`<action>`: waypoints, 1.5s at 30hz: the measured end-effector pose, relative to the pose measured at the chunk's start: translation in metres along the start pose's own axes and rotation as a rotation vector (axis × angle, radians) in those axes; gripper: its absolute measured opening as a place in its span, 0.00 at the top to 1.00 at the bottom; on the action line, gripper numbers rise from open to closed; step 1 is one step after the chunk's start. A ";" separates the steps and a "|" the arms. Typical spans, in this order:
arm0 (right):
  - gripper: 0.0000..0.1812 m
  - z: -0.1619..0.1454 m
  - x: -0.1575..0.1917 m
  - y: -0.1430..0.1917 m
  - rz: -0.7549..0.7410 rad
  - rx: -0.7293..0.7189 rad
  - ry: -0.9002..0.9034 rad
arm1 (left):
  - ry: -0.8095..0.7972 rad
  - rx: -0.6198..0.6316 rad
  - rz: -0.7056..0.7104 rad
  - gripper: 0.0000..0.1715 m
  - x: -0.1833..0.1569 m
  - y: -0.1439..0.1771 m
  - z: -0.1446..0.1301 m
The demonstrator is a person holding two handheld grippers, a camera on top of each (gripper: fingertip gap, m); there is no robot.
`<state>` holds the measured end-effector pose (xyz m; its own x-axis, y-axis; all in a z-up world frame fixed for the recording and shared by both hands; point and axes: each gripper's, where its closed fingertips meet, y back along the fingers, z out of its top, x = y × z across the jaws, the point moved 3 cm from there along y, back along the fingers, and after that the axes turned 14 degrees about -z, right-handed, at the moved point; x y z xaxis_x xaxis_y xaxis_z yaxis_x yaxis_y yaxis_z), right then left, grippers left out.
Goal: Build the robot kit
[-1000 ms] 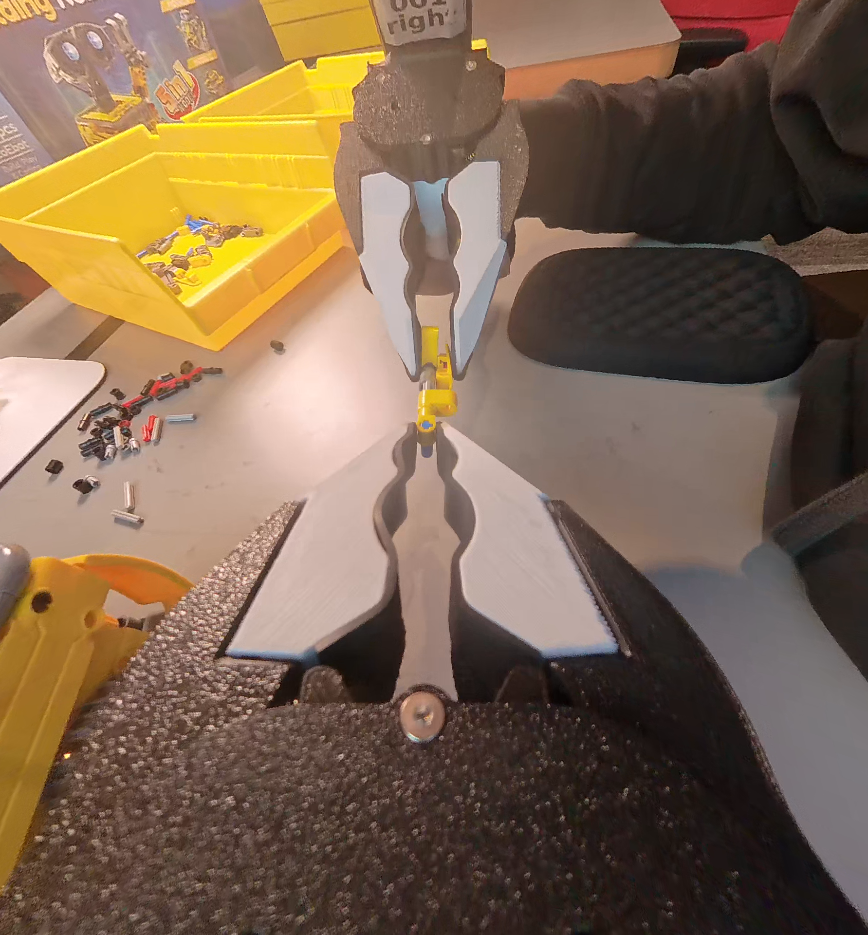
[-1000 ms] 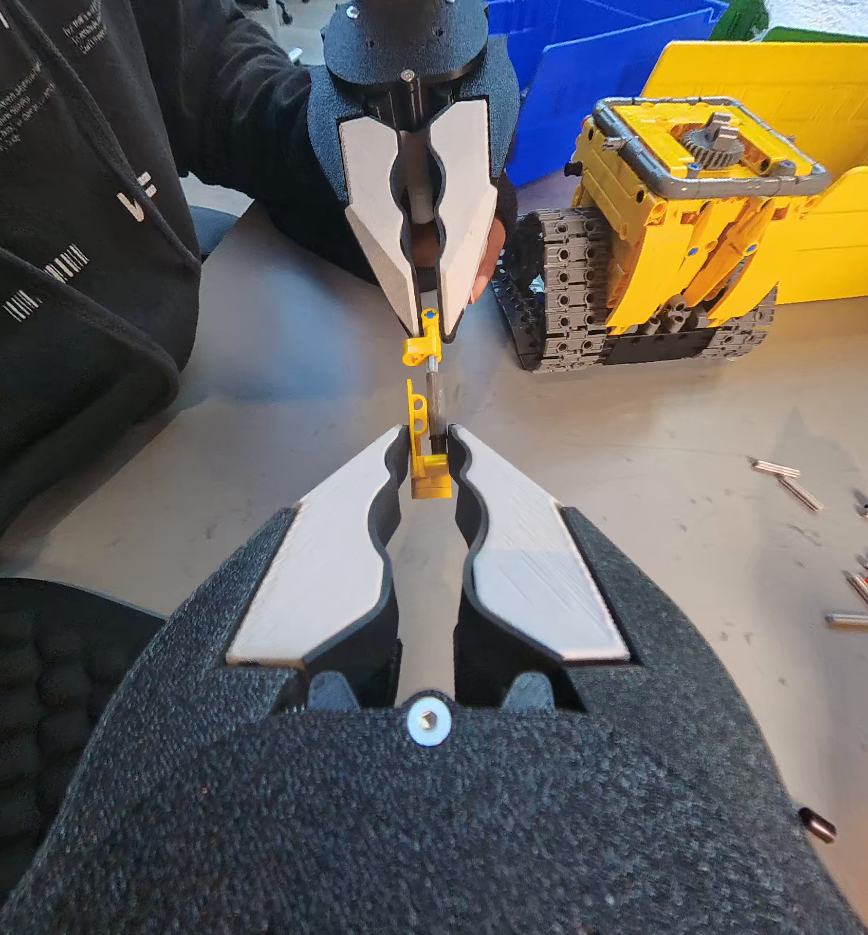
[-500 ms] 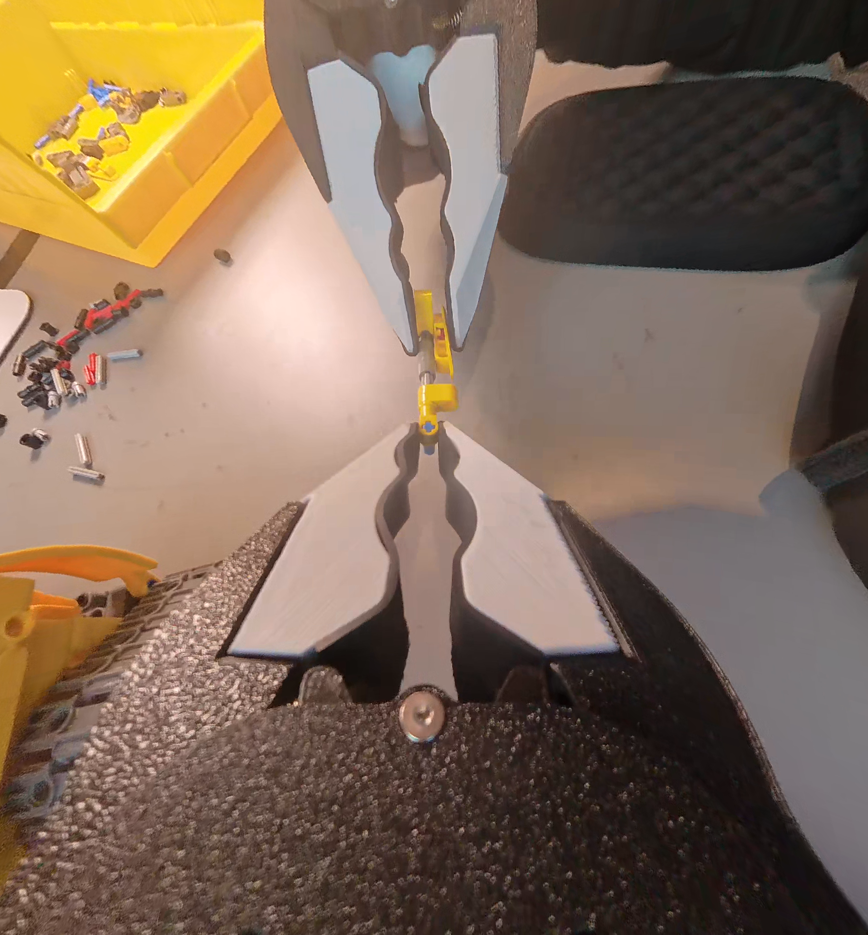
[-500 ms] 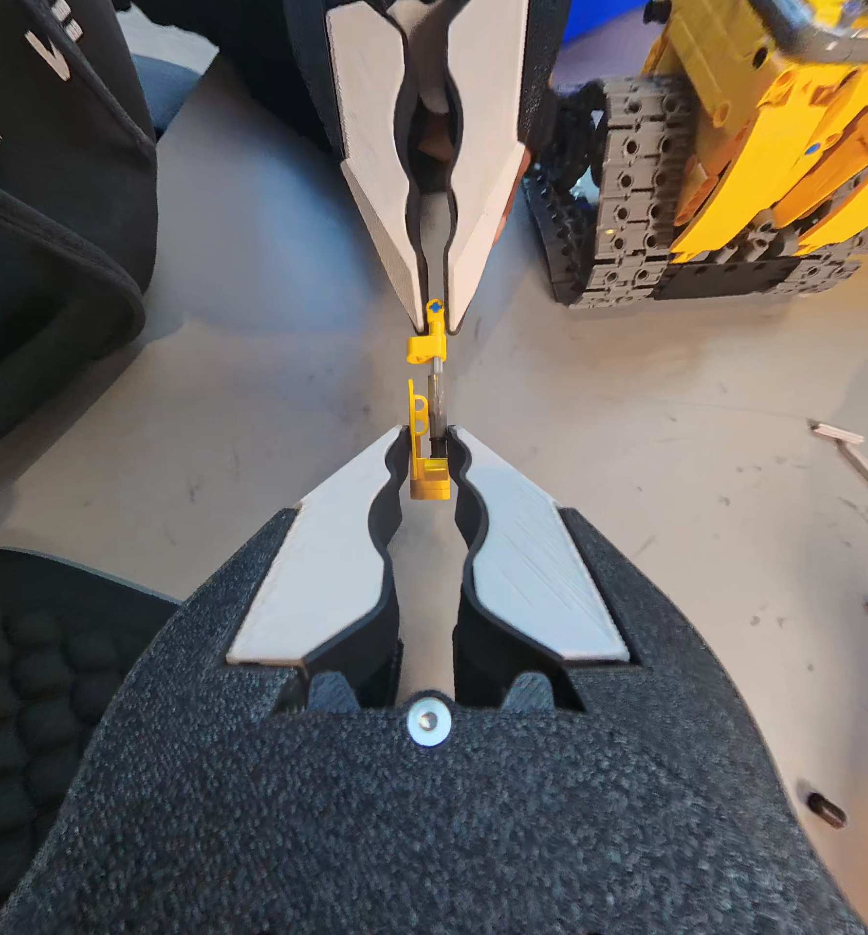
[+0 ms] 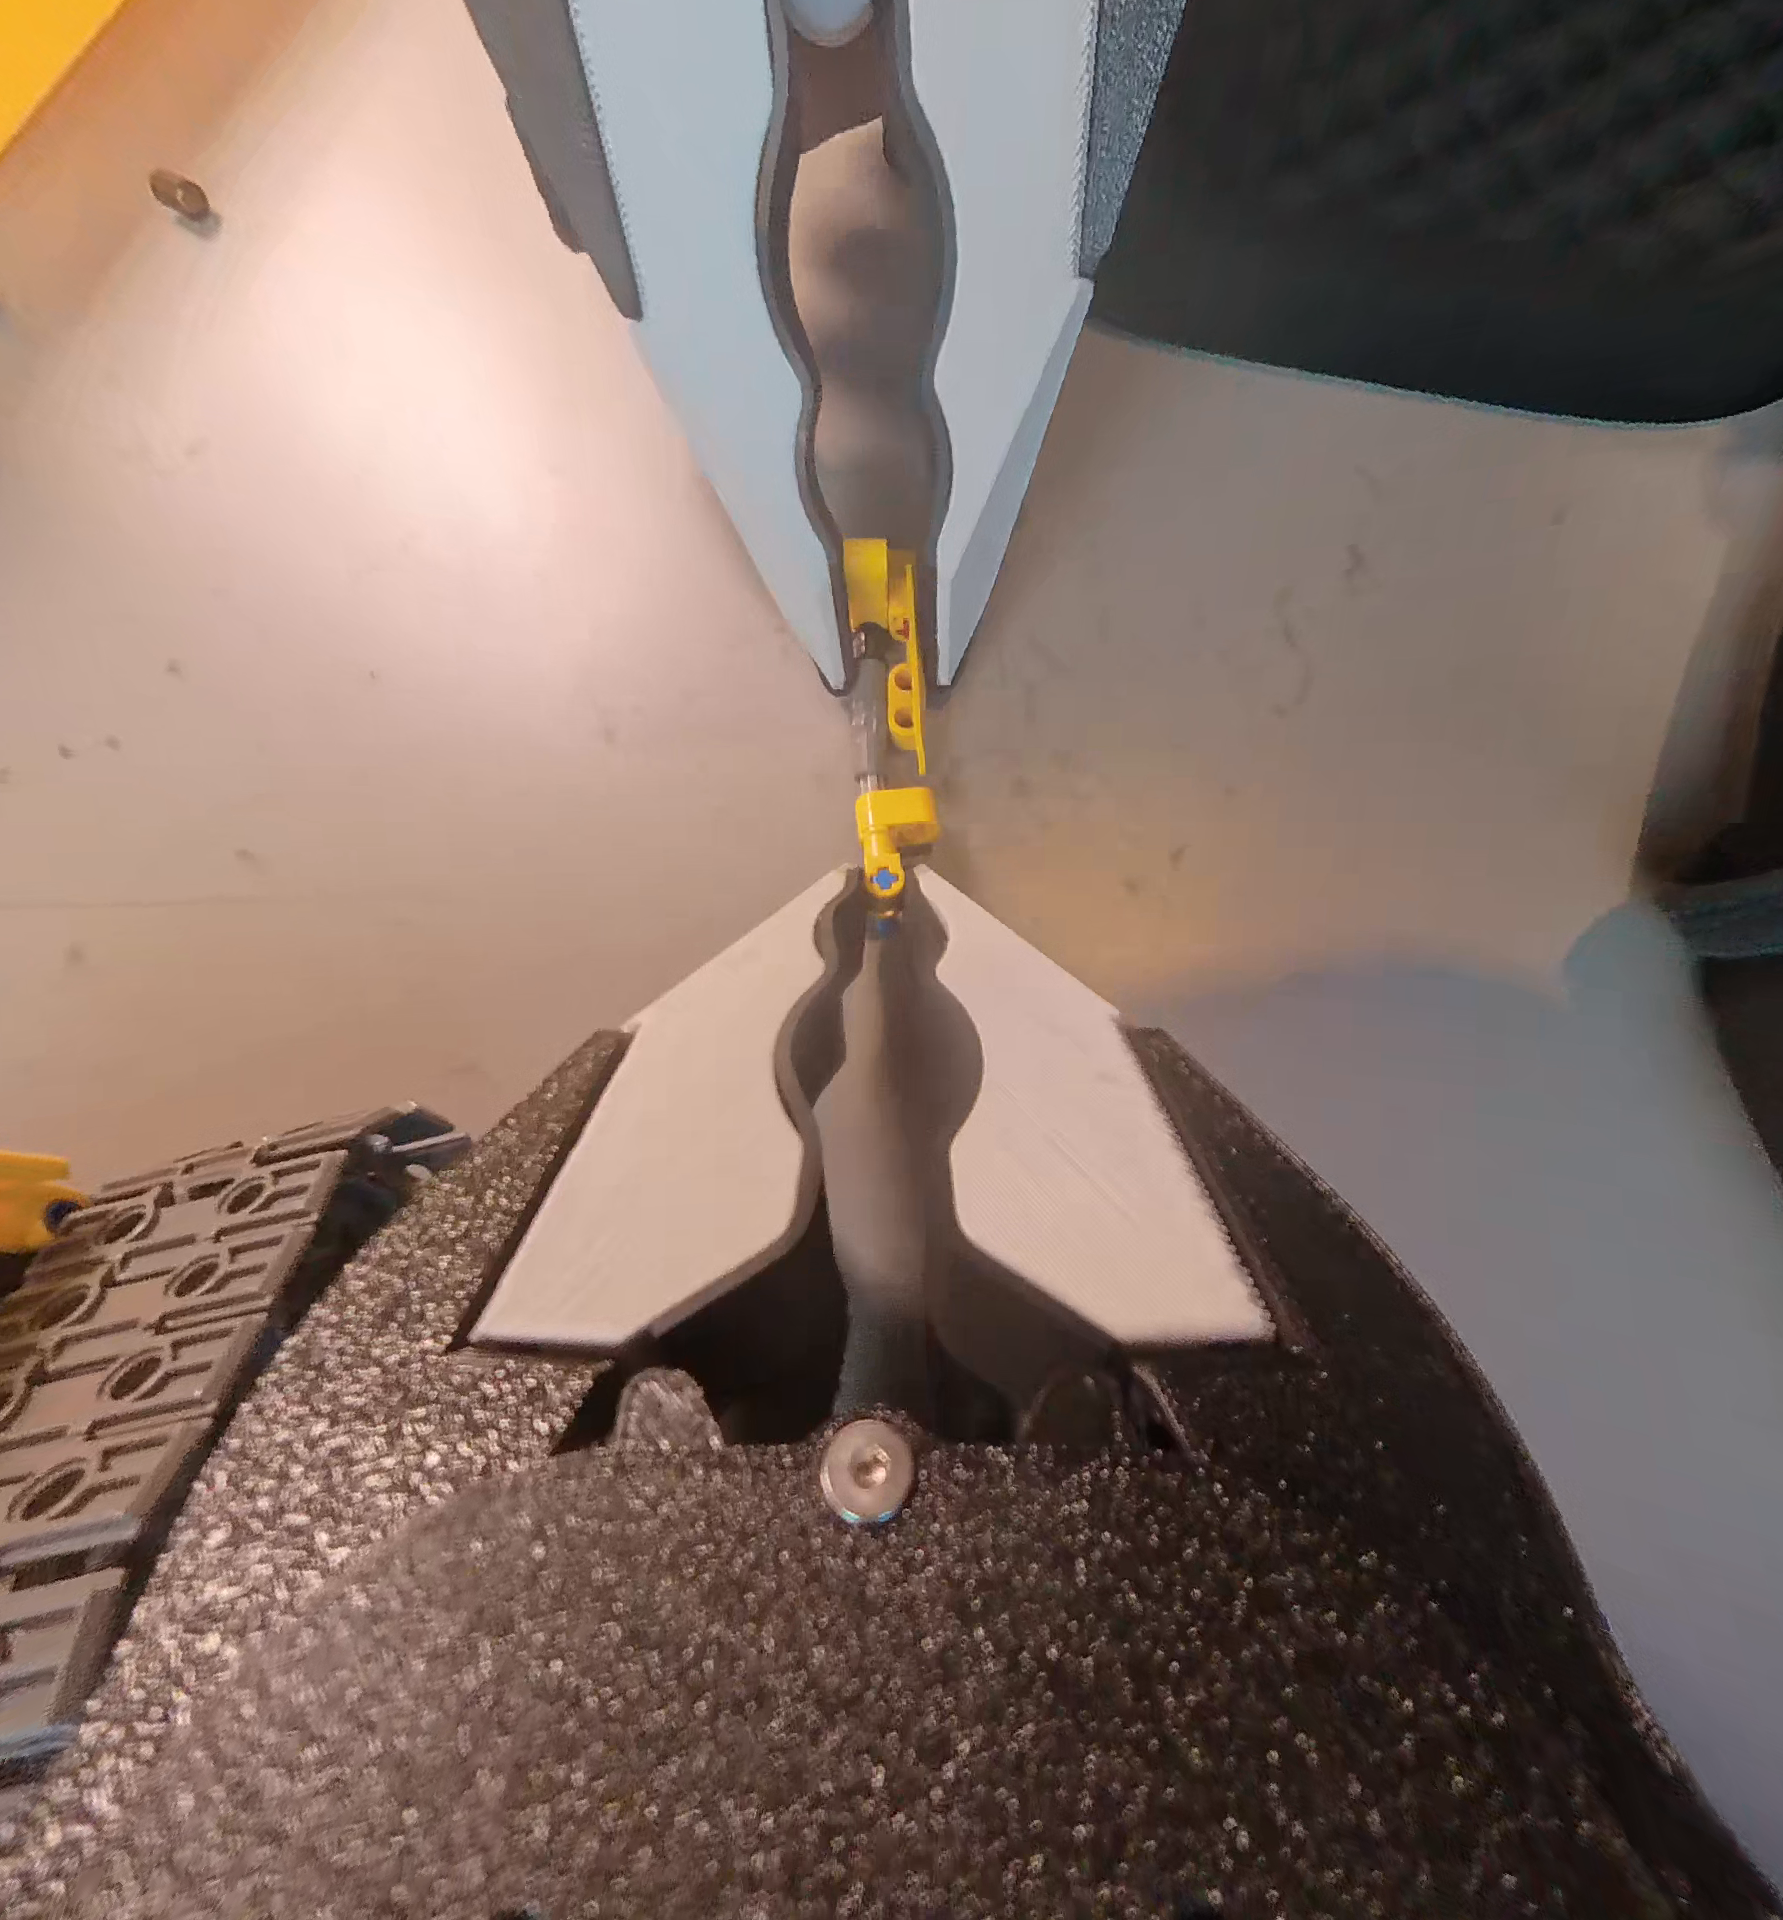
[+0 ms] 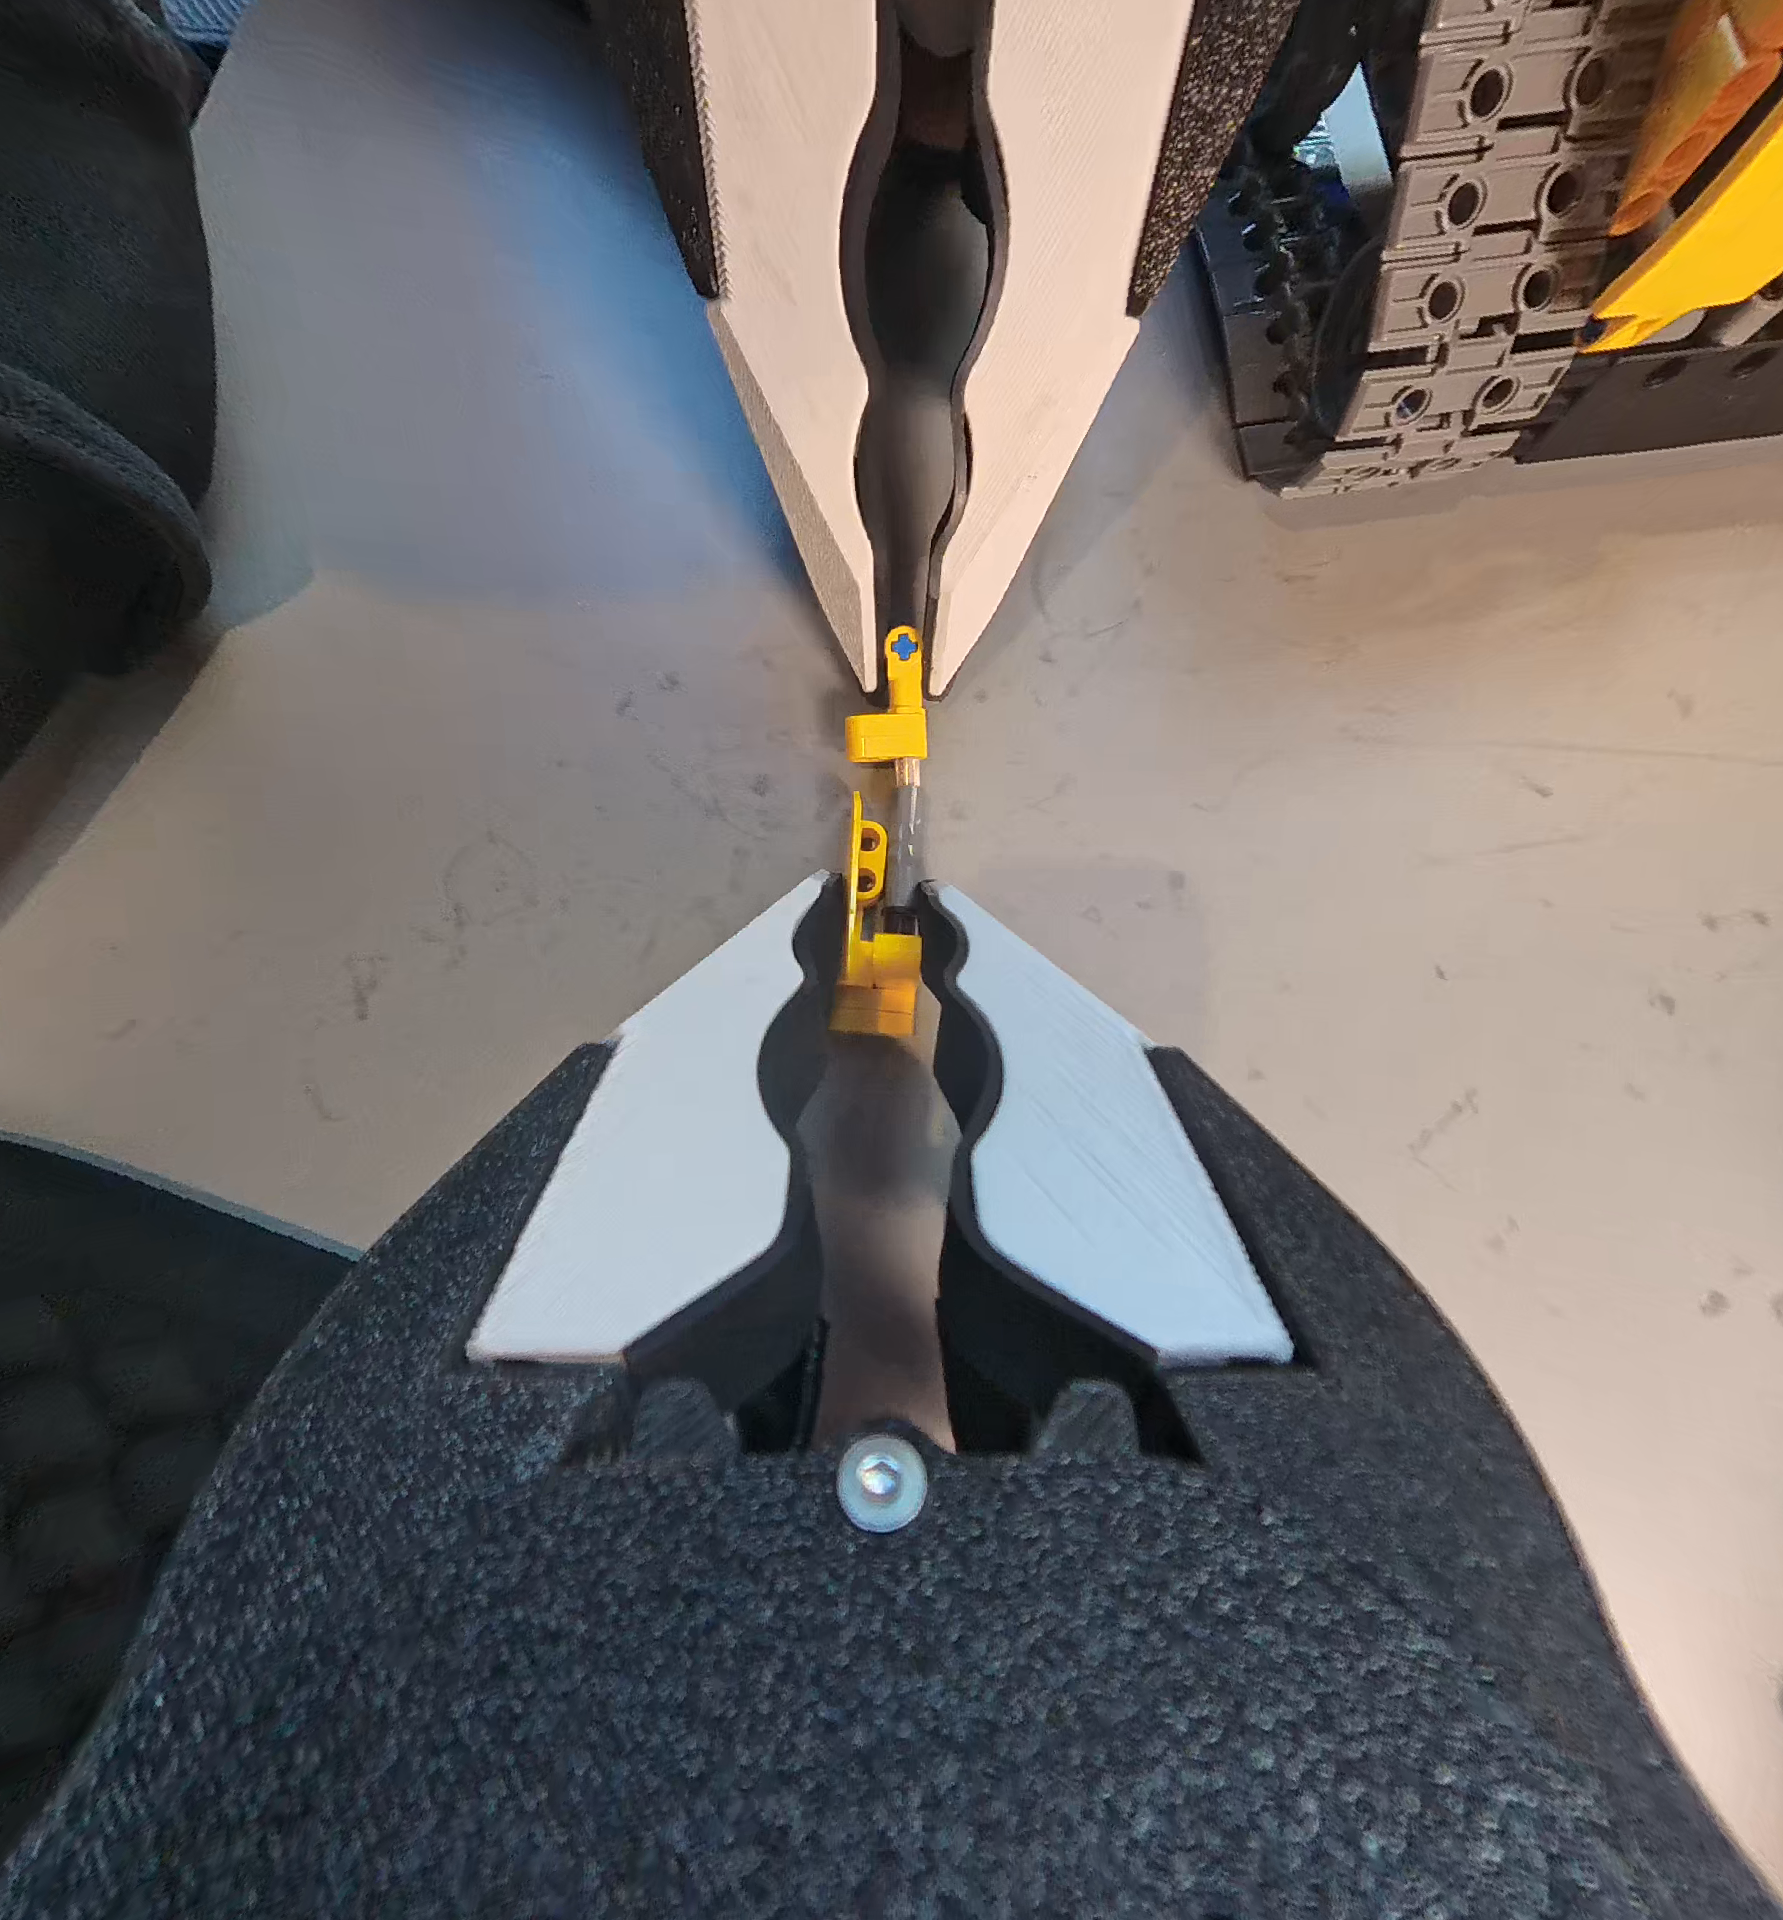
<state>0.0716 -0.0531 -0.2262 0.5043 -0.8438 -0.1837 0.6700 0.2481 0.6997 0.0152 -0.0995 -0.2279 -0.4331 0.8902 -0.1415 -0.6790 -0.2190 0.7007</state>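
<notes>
My left gripper (image 5: 882,885) is shut on a small yellow connector (image 5: 897,831) with a blue cross pin, held just above the grey table (image 5: 347,623). My right gripper (image 6: 874,891) is shut on a yellow beam piece (image 6: 871,977) with a grey axle (image 6: 908,836) sticking out forward. The two grippers face each other tip to tip. The axle's end meets the connector (image 6: 887,732); I cannot tell how deep it sits. The right gripper (image 5: 882,681) also shows at the top of the left wrist view, and the left gripper (image 6: 902,688) at the top of the right wrist view.
A yellow and grey tracked brick model (image 6: 1489,260) stands close beside the left gripper; its track (image 5: 87,1351) shows low in the left wrist view. A black padded rest (image 5: 1489,187) lies near the right gripper. Small dark pins (image 5: 180,192) lie on the table. Spacing between my two grippers at the tips: around 4 cm. The right tips stand about 15 cm off the black padded rest (image 5: 1489,187). Look for it in the right wrist view (image 6: 39,1397) too.
Both grippers have tilted down and dropped closer to the table, staying tip to tip with their parts held. The bins and the person's sleeve have left the left wrist view.
</notes>
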 end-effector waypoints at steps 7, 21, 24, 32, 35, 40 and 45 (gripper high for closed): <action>0.93 -0.002 -0.001 0.000 0.080 -0.026 -0.090 | 0.077 -0.014 -0.126 0.97 -0.001 -0.002 0.000; 0.93 0.007 -0.002 0.011 0.049 -0.179 -0.084 | -0.097 -0.112 -0.005 0.97 -0.003 0.010 0.015; 0.93 0.014 -0.008 0.023 0.026 -0.279 -0.114 | -0.116 -0.222 0.011 0.97 -0.003 0.022 0.030; 0.93 0.007 -0.006 0.024 -0.016 -0.236 -0.084 | -0.126 -0.191 0.005 0.97 -0.001 0.014 0.034; 0.93 0.008 -0.005 0.026 -0.022 -0.252 -0.074 | -0.127 -0.203 -0.006 0.97 -0.002 0.015 0.035; 0.94 0.009 -0.001 0.023 -0.034 -0.214 -0.024 | -0.145 -0.171 -0.004 0.97 -0.004 0.011 0.033; 0.94 0.017 0.001 0.030 -0.025 -0.275 -0.045 | -0.139 -0.208 -0.026 0.97 -0.007 0.014 0.037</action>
<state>0.0824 -0.0548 -0.1937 0.4650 -0.8700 -0.1637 0.8080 0.3415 0.4801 0.0301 -0.0942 -0.1912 -0.3380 0.9398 -0.0504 -0.8025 -0.2598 0.5371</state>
